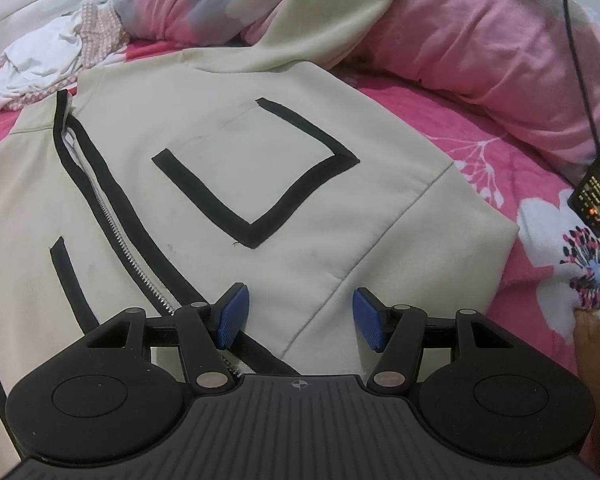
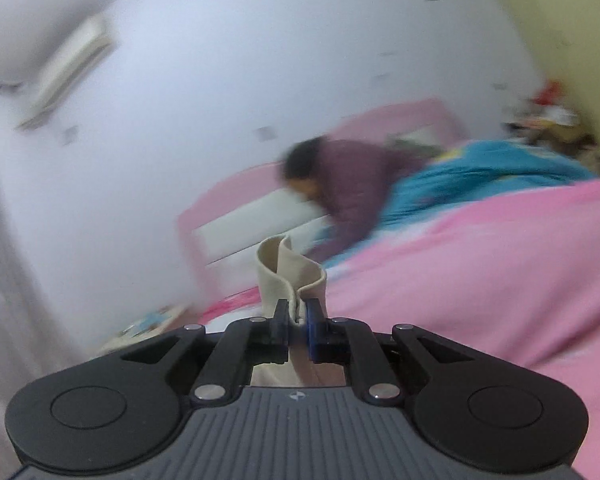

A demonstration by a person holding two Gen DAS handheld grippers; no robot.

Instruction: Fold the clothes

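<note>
A cream jacket (image 1: 204, 184) with black trim, a front zipper and a black-edged pocket lies spread on the pink floral bed. One cream sleeve (image 1: 320, 28) rises up and away toward the back. My left gripper (image 1: 300, 316) hovers open just above the jacket's lower front, its blue pads (image 1: 236, 312) apart with nothing pinched. In the right wrist view, my right gripper (image 2: 299, 316) is shut on a curled cream fold of the jacket's fabric (image 2: 290, 268), lifted above the bed.
A pink quilt (image 1: 480, 48) is heaped at the back right, white and patterned clothes (image 1: 52, 60) at the back left. A black device with a cable (image 1: 598, 188) lies at the right. A person (image 2: 340, 188) leans over the far side of the bed by the pink headboard (image 2: 236, 216).
</note>
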